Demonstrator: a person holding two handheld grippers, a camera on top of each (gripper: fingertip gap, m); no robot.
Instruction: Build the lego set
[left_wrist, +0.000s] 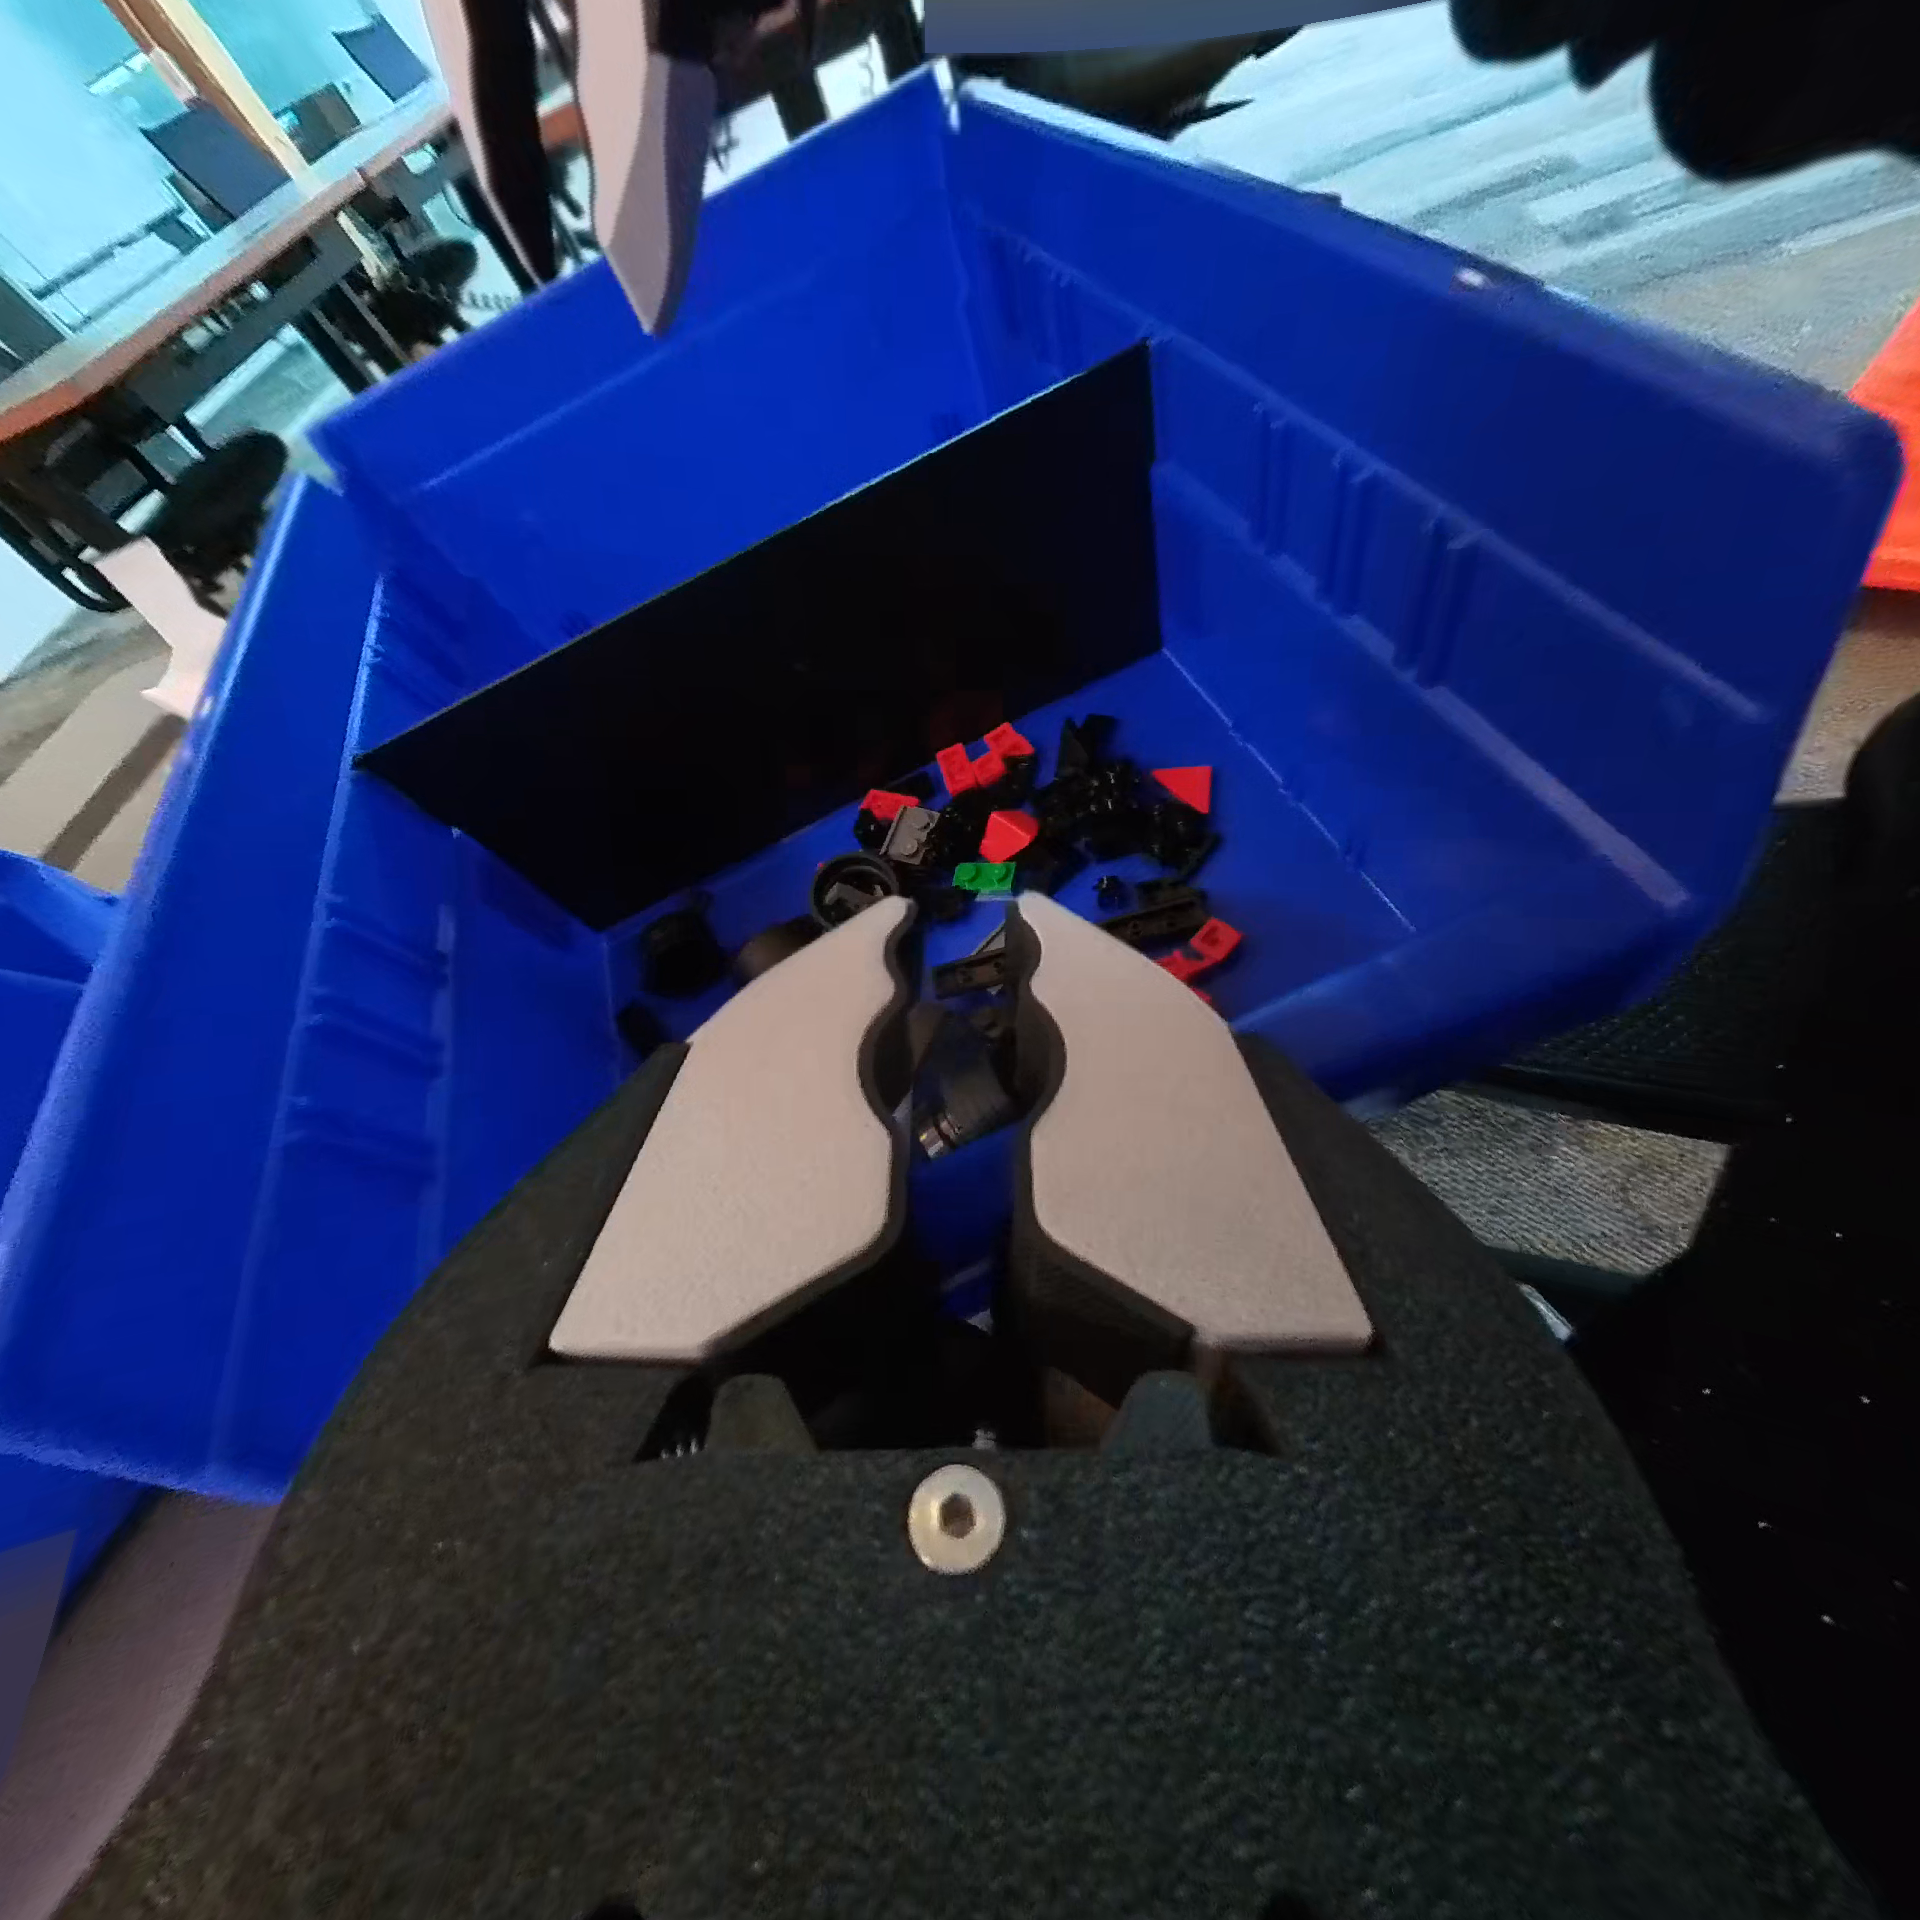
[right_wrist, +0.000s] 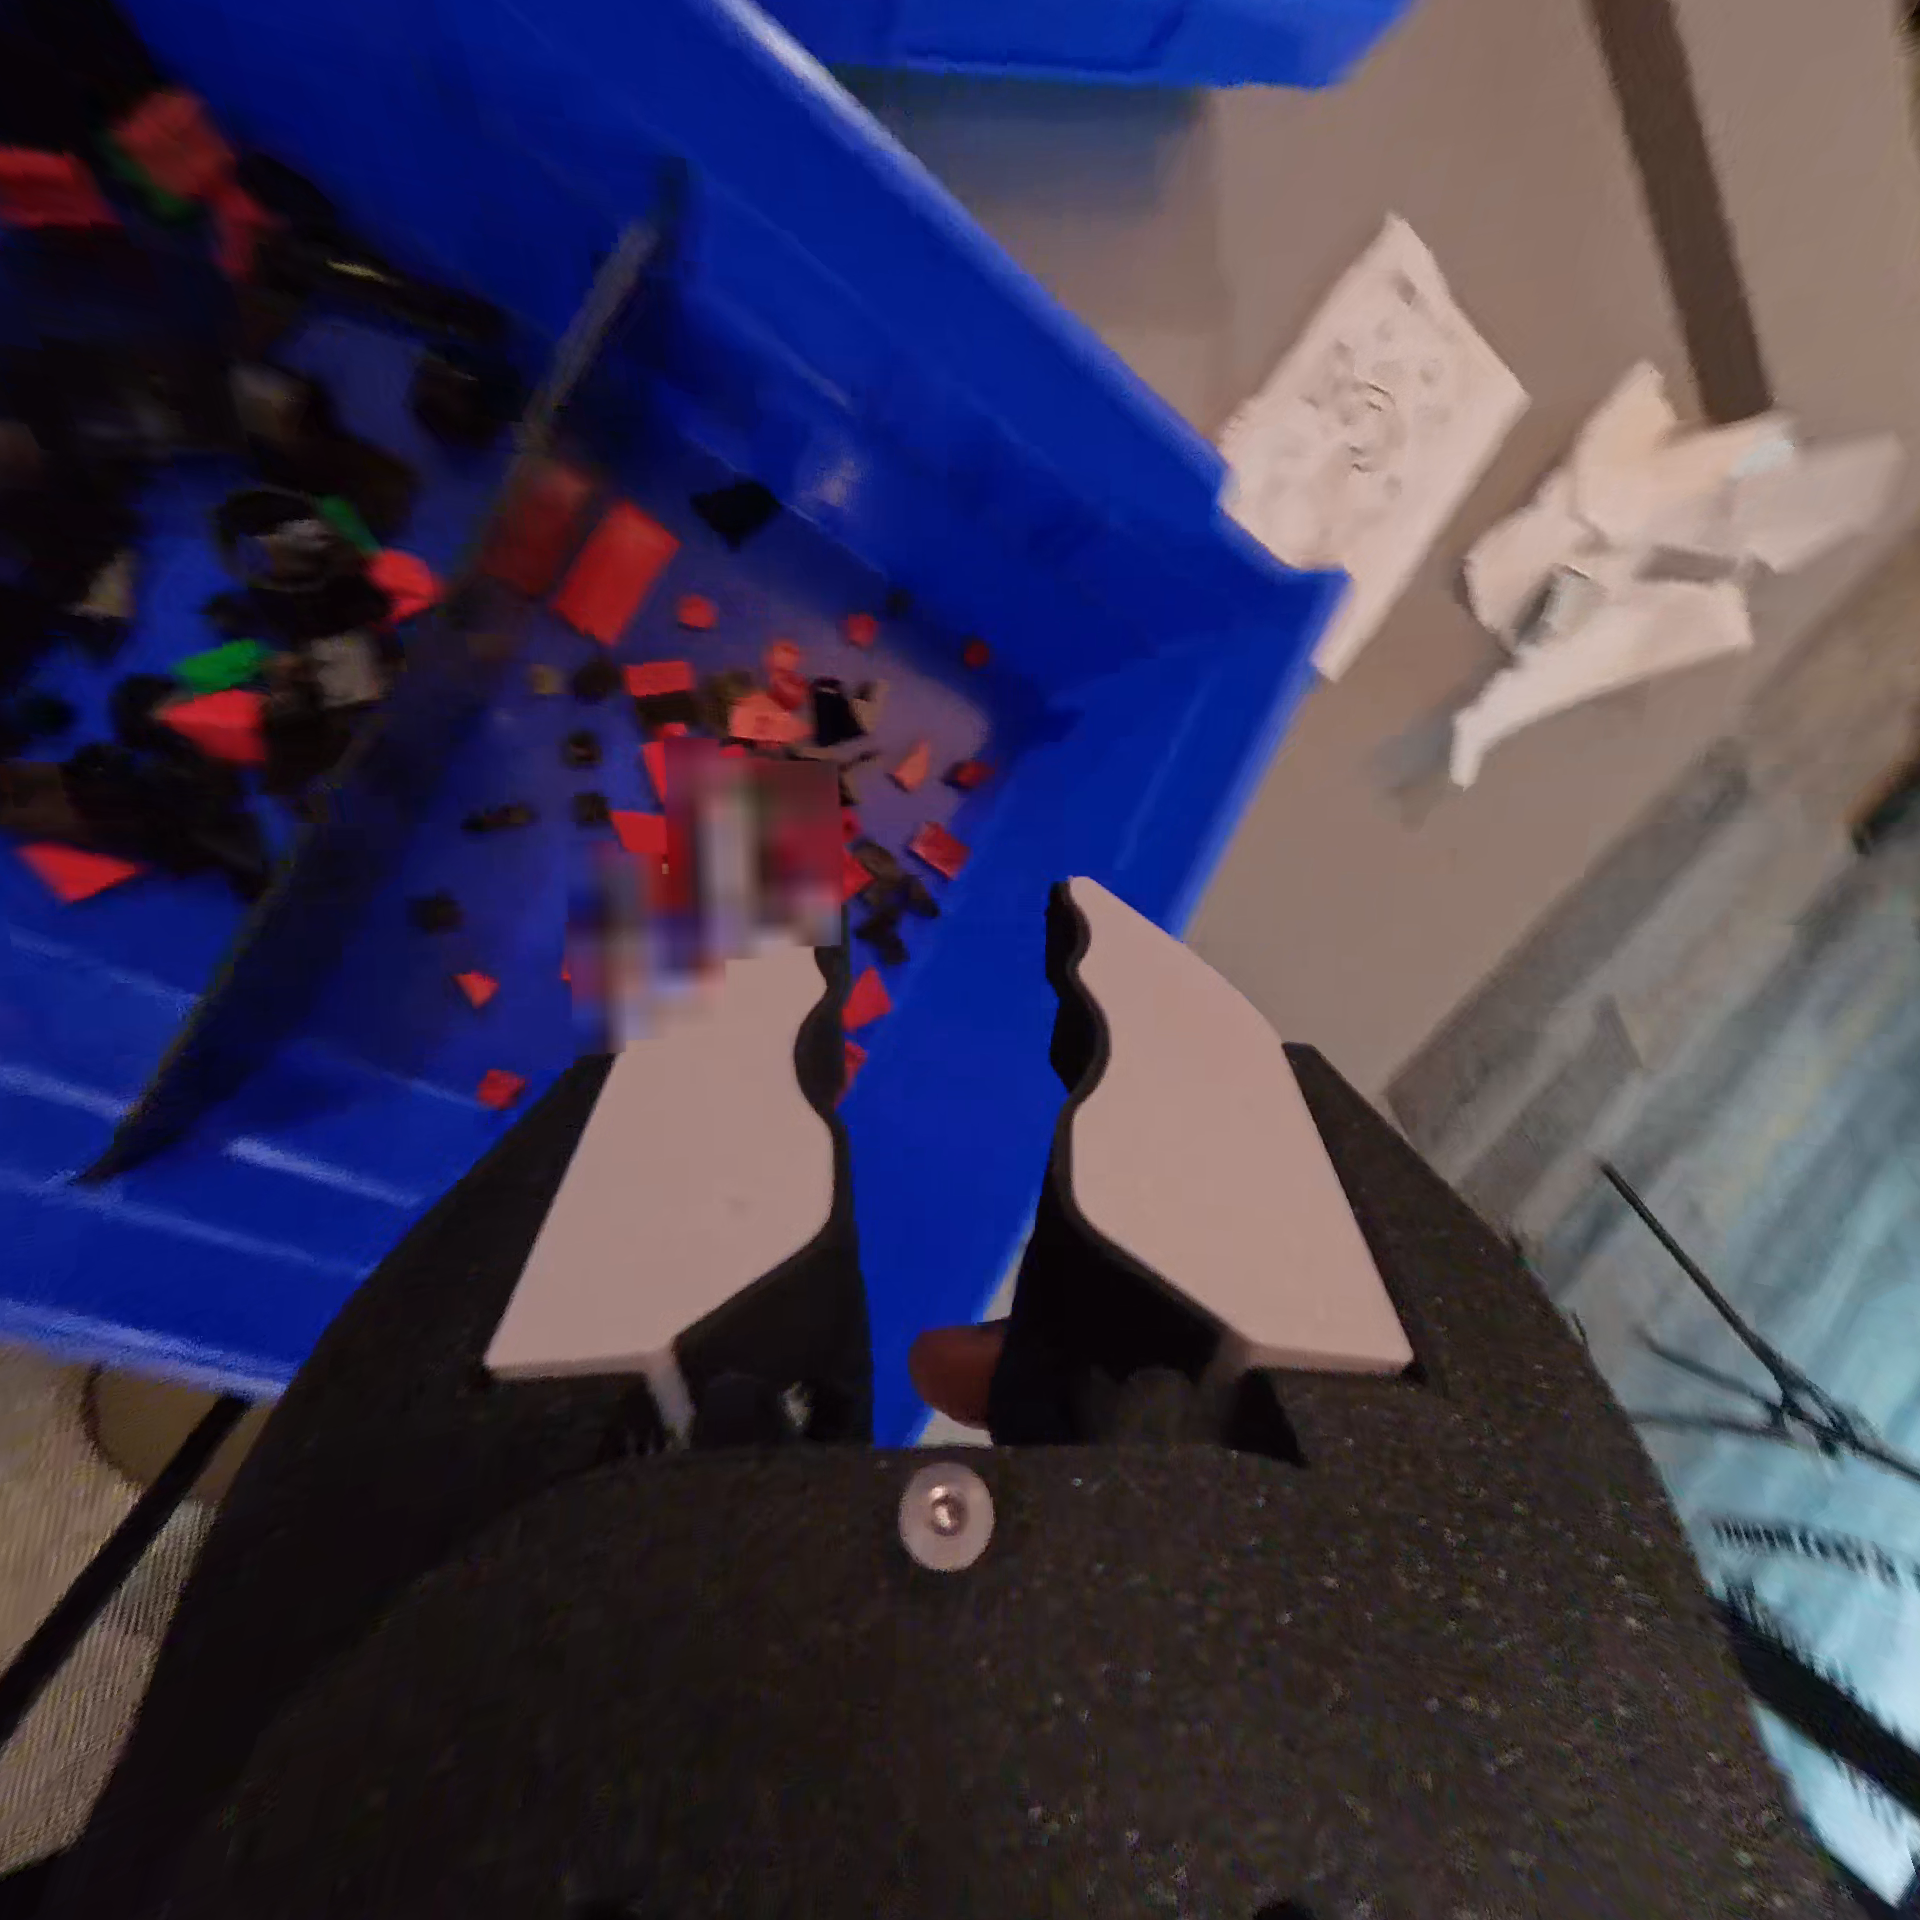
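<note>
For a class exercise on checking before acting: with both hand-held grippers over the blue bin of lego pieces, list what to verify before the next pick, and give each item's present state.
1. Left hand-held gripper open enough to take a piece: ok, a narrow gap shows between its tips.
2. Left hand-held gripper empty: cannot tell, dark pieces show through the gap.
3. Green piece in reach just ahead of its tips: ok.
4. Right hand-held gripper open and empty: ok.
5. Black divider upright, splitting the blue bin: ok.
6. Right wrist view sharp enough to aim: not ok, blurred.
</note>
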